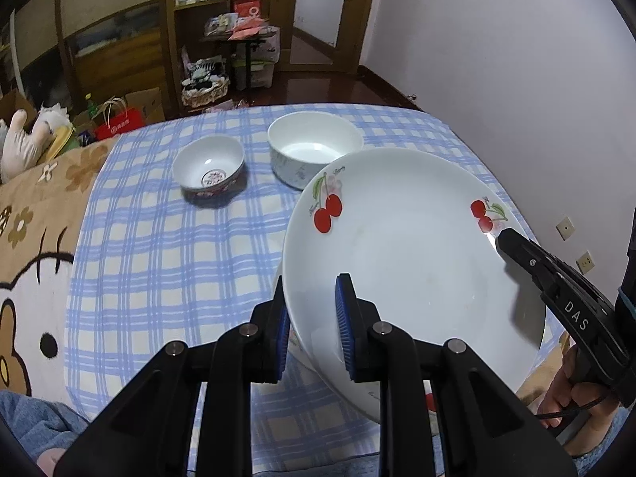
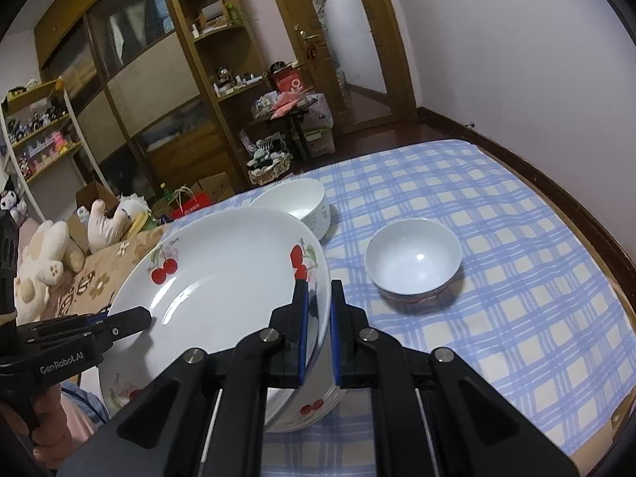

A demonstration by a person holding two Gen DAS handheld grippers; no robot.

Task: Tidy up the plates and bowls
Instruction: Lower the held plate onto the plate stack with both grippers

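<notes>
A big white plate with red cherries [image 1: 397, 262] [image 2: 222, 278] hangs tilted over the blue-checked cloth [image 1: 159, 258]. My left gripper [image 1: 314, 298] [image 2: 143, 314] is shut on its left rim, and my right gripper [image 2: 318, 290] [image 1: 505, 238] is shut on the opposite rim. The edge of a second cherry plate [image 2: 310, 409] shows underneath. Beyond stand a large white bowl [image 1: 314, 147] [image 2: 298, 198] and a small bowl with a red emblem [image 1: 208, 167]. A plain small bowl [image 2: 413, 258] sits to the right.
A cartoon-cat blanket [image 1: 31, 238] borders the cloth on the left, with plush toys [image 2: 43, 250] past it. The white wall [image 1: 516, 79] runs close along the right side. A person's hand [image 1: 564, 389] grips the right tool's handle.
</notes>
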